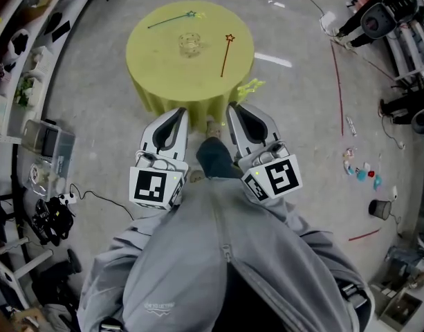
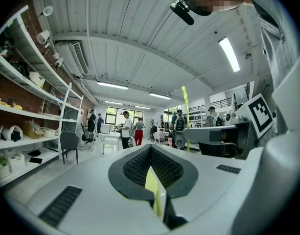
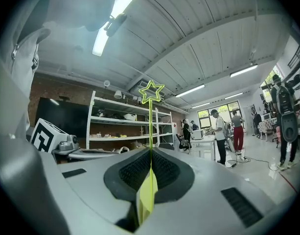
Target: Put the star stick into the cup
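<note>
by the table (image 1: pixel 156 54) (cup (image 1: pixel 189 44) atop), right hand-held gripper (image 3: pixel 150 152) grips star stick (image 3: pixel 150 124), left (image 2: pixel 150 147) closed.

Honestly, nothing here can be read. The cube on the left gripper (image 1: pixel 178 113) has a black-and-white square marker (image 1: pixel 155 187) and the one on the right gripper (image 1: pixel 232 106) has its own (image 1: pixel 277 177), but those are just block patterns, no letters or numbers. There's a tiny line of print low on the grey jacket (image 1: pixel 161 306), way too small to make out. The shelves in the gripper views are too far off for any labels.
</note>
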The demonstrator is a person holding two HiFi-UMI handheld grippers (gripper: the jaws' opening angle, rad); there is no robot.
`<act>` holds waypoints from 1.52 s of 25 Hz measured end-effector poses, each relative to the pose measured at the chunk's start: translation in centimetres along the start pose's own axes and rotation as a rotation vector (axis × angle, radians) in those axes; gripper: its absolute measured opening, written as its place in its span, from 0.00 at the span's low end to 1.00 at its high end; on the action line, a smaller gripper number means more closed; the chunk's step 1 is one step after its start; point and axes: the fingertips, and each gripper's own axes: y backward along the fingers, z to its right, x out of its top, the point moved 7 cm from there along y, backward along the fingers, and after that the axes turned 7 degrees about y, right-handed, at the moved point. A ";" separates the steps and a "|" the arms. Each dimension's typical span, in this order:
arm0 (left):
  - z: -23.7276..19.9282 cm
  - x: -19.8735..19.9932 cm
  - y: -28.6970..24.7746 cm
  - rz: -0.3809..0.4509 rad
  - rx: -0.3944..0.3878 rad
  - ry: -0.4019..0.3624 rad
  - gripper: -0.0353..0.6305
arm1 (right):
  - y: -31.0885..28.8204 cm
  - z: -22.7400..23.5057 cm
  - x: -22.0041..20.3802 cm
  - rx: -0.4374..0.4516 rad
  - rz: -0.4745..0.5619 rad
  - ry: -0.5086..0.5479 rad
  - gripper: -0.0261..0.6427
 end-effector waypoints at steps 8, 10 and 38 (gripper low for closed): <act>-3.9 -0.6 -7.1 -0.024 0.017 0.019 0.08 | -6.7 5.3 -1.8 0.024 -0.016 -0.021 0.09; -5.2 -0.6 -9.6 -0.037 0.027 0.028 0.08 | -9.1 7.2 -2.3 0.035 -0.023 -0.026 0.09; -17.2 0.9 -34.5 -0.027 0.288 0.067 0.08 | -34.5 26.3 -6.4 0.374 -0.062 -0.071 0.09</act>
